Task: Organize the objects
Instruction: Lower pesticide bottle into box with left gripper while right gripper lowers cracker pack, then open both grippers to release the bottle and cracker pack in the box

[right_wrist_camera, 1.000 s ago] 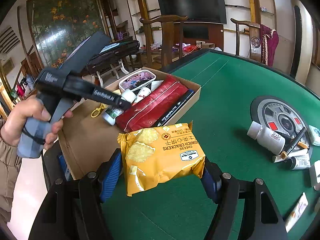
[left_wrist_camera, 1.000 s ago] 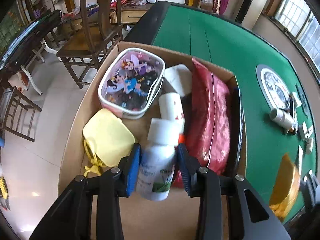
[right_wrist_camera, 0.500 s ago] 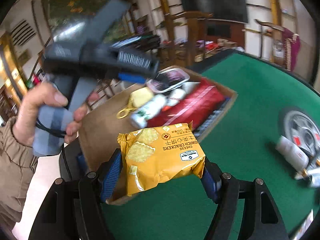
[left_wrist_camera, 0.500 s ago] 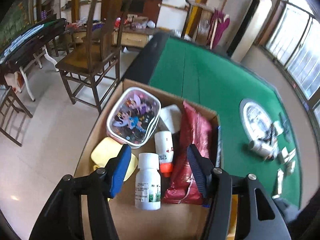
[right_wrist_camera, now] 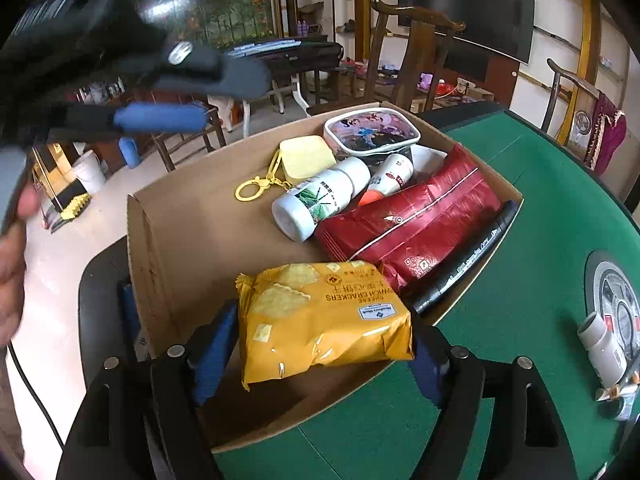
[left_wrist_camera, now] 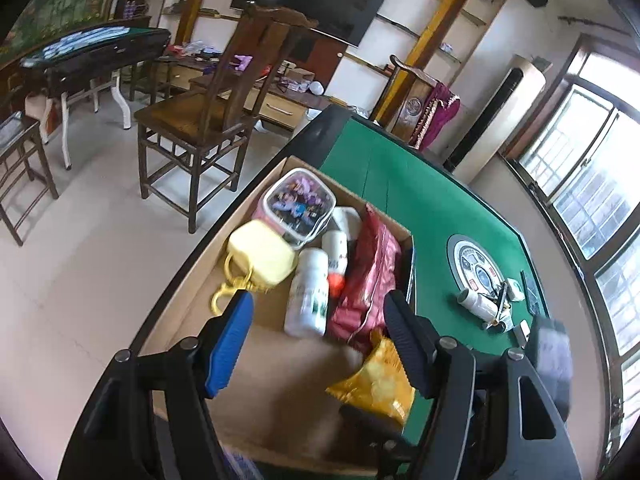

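Note:
An open cardboard box (right_wrist_camera: 132, 220) (left_wrist_camera: 192, 292) sits at the edge of the green table. In it lie a white bottle (right_wrist_camera: 320, 200) (left_wrist_camera: 308, 300) on its side, a red pack (right_wrist_camera: 420, 220), a yellow case (right_wrist_camera: 306, 156), a cartoon pouch (right_wrist_camera: 370, 130) and a black marker (right_wrist_camera: 468, 256). My left gripper (left_wrist_camera: 318, 300) hangs above the box, its jaws opening with nothing between them. A yellow cracker pack (right_wrist_camera: 320, 316) (left_wrist_camera: 376, 380) lies over the box's near corner between the fingers of my right gripper (right_wrist_camera: 320, 320). Those jaws are opening and the pads stand just off the pack.
On the green felt (right_wrist_camera: 520, 280) to the right are a round metal disc (right_wrist_camera: 616, 292), a small white bottle (right_wrist_camera: 604, 344) and pens. A wooden chair (left_wrist_camera: 208, 112) stands on the floor beyond the box. A person's hand (right_wrist_camera: 12, 260) holds the left gripper.
The left gripper let go of the white bottle, which now lies in the box, and drew back and up. The right gripper carried the cracker pack over the box and its pads spread.

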Tool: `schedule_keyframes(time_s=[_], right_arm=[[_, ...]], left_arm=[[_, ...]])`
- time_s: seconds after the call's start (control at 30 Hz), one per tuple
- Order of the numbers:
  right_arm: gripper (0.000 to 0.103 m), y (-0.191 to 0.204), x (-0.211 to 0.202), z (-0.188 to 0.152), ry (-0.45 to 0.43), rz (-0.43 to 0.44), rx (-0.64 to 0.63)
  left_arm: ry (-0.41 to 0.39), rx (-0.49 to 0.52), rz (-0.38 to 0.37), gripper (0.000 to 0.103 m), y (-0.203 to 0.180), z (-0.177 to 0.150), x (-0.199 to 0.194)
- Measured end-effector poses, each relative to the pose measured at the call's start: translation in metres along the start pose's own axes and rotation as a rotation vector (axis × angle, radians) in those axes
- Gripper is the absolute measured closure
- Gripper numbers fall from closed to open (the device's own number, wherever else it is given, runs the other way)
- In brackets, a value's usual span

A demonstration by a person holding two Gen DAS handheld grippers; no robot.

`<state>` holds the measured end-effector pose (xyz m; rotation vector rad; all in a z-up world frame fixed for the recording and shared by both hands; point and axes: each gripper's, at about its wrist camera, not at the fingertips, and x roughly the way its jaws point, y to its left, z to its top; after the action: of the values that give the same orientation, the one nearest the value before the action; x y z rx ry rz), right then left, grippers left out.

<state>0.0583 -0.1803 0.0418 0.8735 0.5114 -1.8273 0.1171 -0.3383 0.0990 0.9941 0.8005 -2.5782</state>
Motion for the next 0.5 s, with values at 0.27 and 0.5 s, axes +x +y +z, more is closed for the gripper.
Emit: schedule_keyframes(time_s=[0.27,0.5], right_arm=[[0.004,-0.023,-0.036,-0.003,-0.121,0.091,0.127],[0.001,-0.077,-0.085,-0.043,-0.209,-0.005,0.221]], left_arm=[[0.026,-0.010,-0.008,0.036,-0.001,-0.022,0.000],[0.074,0.076,-0.063,0.036,-0.043,-0.035,0.016]])
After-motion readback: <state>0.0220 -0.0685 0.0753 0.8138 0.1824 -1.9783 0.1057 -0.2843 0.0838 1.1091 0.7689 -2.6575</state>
